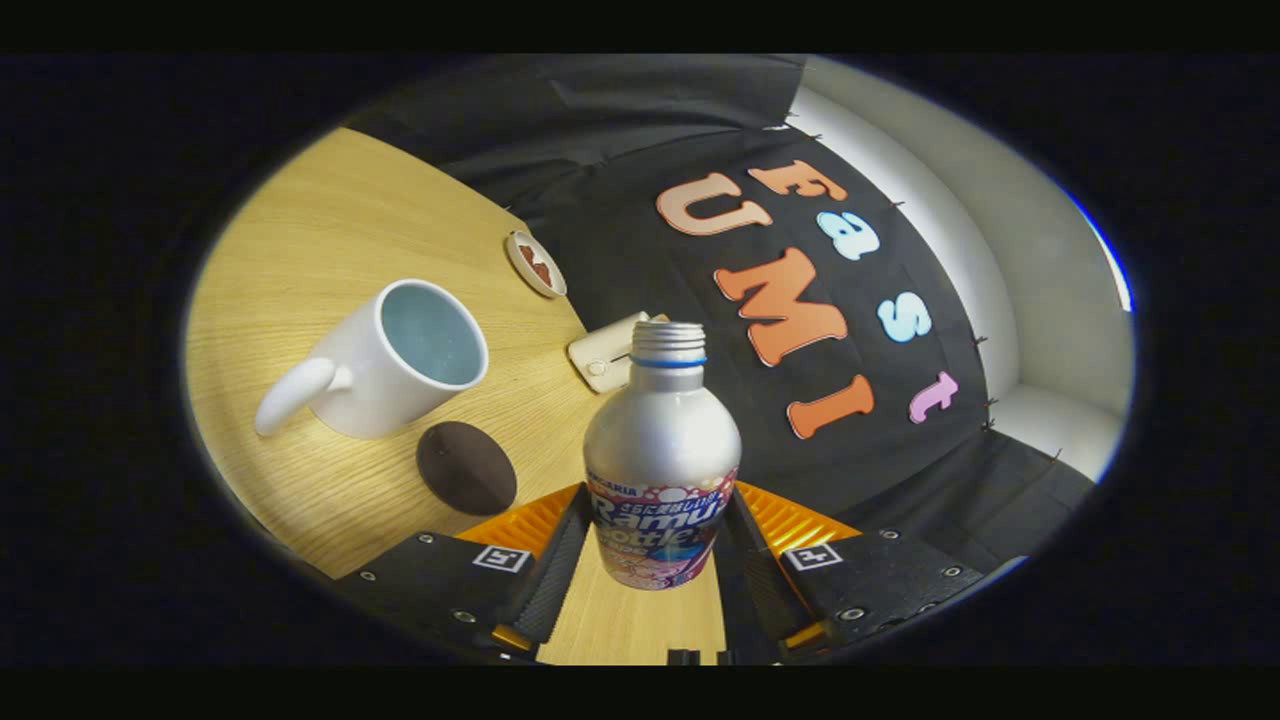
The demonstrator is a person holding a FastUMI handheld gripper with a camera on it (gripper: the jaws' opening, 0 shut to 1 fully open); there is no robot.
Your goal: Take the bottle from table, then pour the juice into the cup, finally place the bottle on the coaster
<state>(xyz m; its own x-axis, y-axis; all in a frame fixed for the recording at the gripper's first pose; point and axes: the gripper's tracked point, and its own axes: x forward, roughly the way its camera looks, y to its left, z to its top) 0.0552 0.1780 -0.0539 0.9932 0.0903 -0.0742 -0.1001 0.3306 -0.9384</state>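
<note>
A silver bottle (660, 450) with a printed label, a blue neck ring and an uncapped threaded mouth stands between my fingers. My gripper (655, 512) is shut on its lower body, one finger pressing each side. Its base seems to hang just over the wooden table (300, 230), which looks slanted from here. Left of the bottle and beyond the fingers stands a white mug (400, 360) with a pale blue inside, its handle pointing away from the bottle. A dark brown round coaster (465, 467) lies flat between the mug and my left finger.
A small round dish (536, 263) with something brown in it sits near the table's far edge. A cream-coloured flat box (603, 352) lies just behind the bottle's neck. The black cloth wall hangs beyond the table, with a white wall to its right.
</note>
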